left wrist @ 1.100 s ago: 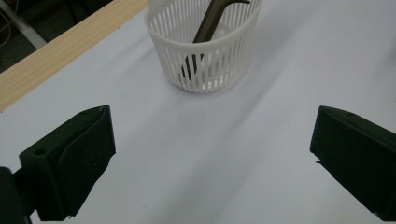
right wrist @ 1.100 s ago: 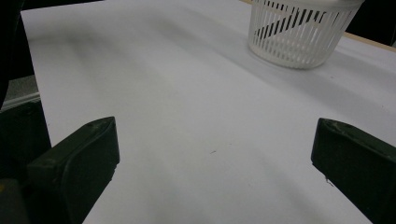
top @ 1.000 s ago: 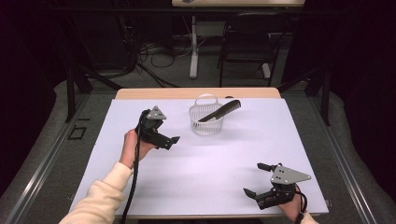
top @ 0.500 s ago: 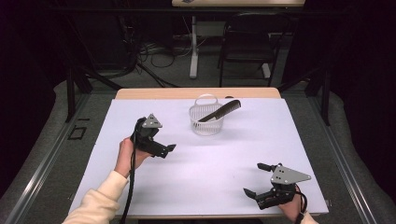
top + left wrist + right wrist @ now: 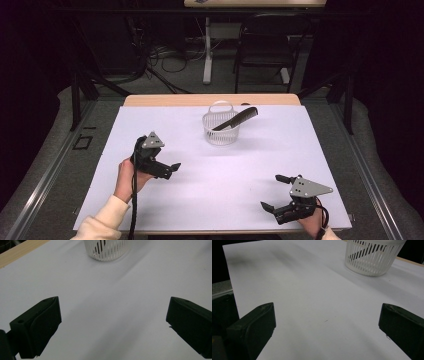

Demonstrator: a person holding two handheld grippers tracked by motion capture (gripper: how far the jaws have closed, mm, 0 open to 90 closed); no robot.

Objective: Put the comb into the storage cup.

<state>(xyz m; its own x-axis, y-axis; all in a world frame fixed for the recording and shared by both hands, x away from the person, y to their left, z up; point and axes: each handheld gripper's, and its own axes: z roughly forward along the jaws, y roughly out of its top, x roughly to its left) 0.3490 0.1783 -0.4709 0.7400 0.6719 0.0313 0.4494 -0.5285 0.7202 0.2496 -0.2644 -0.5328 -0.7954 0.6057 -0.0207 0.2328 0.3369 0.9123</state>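
Now, from the high view, your left gripper (image 5: pixel 172 167) hovers over the near-left part of the white-covered counter (image 5: pixel 150 120), jaws spread and holding nothing, while your right gripper (image 5: pixel 274 192) sits low by the near-right edge, equally open and empty. The white slotted plastic basket (image 5: pixel 221 135) stands toward the far middle, well apart from both, with the black plastic comb (image 5: pixel 237 119) leaning in it, its upper end poking over the rim. In the left gripper view the basket (image 5: pixel 106 251) lies ahead beyond bare sheet. In the right gripper view the basket (image 5: pixel 372 258) stands far off, dark comb (image 5: pixel 364 253) showing through its slats. With the comb resting in the basket, the placing looks done; little seems left but setting the grippers down.
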